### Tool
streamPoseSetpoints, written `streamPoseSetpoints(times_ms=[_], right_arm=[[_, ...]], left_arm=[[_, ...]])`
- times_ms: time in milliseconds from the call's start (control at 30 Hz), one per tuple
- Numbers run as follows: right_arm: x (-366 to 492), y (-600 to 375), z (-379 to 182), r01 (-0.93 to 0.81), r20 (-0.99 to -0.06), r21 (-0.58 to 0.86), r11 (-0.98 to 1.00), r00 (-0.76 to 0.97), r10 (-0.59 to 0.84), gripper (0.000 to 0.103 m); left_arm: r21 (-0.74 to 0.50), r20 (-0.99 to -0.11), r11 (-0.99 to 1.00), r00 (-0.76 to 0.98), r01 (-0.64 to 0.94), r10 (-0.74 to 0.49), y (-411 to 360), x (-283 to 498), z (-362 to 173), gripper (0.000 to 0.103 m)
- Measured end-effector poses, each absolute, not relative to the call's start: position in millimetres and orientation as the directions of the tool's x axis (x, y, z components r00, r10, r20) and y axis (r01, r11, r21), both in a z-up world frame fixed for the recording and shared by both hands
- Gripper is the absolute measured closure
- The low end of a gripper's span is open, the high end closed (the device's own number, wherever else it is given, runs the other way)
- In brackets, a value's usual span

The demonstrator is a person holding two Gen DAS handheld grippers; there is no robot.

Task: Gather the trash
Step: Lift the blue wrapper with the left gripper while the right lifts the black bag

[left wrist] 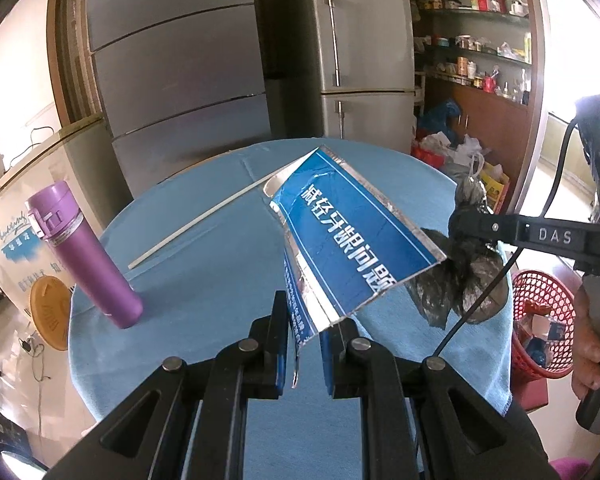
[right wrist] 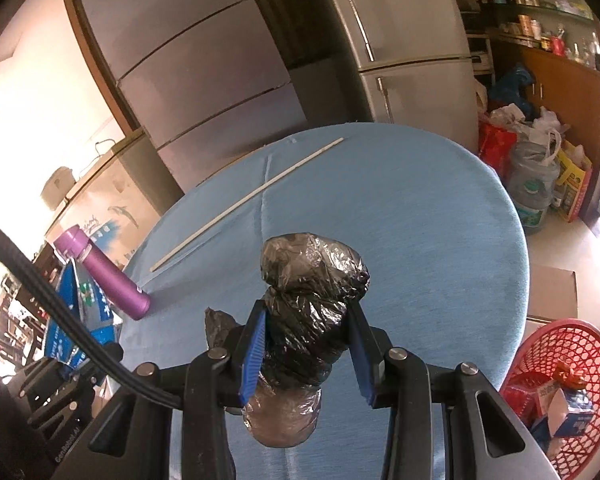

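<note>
Blue cloth covers the round desk; both hands are loaded, so the collecting is midway; a red mesh basket stands off the desk's right edge and already holds some packaging, a small carton among it; that much of the job looks done.

Left on the cloth: a long white stick lying diagonally across the far half, untouched; a purple flask stands near the left edge, probably not trash, though I cannot be sure.

Left claw: clenched tight on the lower edge of a flattened blue carton with white lettering and a silver lining; the carton rises from the jaws and hangs above the desk, clear of the cloth; in the right wrist view the same carton shows at the far left, beside the flask.

Right claw: partly closed, grasping a knotted black plastic bag round its twisted middle; blue pads press on both flanks; the bag bulges above and below the jaws, held over the near part of the desk; in the left wrist view it sits just beside the carton's right corner, whether touching I cannot tell.

Judgement: both held pieces still need to go into the basket, which lies nearer the right hand; after that the stick remains; thin and flat on cloth, it may be awkward to pinch.
</note>
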State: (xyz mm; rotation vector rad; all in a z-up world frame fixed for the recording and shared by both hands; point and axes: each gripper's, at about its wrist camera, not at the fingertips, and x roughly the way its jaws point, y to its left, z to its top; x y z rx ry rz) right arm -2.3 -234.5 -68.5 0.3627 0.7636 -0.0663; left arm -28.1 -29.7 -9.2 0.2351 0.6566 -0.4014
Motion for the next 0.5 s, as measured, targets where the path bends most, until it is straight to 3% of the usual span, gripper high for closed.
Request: streamPoseSetpoints(times_ms=[500], right_arm=[[-24,-256,-65,0.236,-0.662,0.323,0.916,0.748,0.041,0.062]], left_arm=[[0.100,-0.660,0.885,0.696,0.455,-0.283,-51,-32,-19,0.088]])
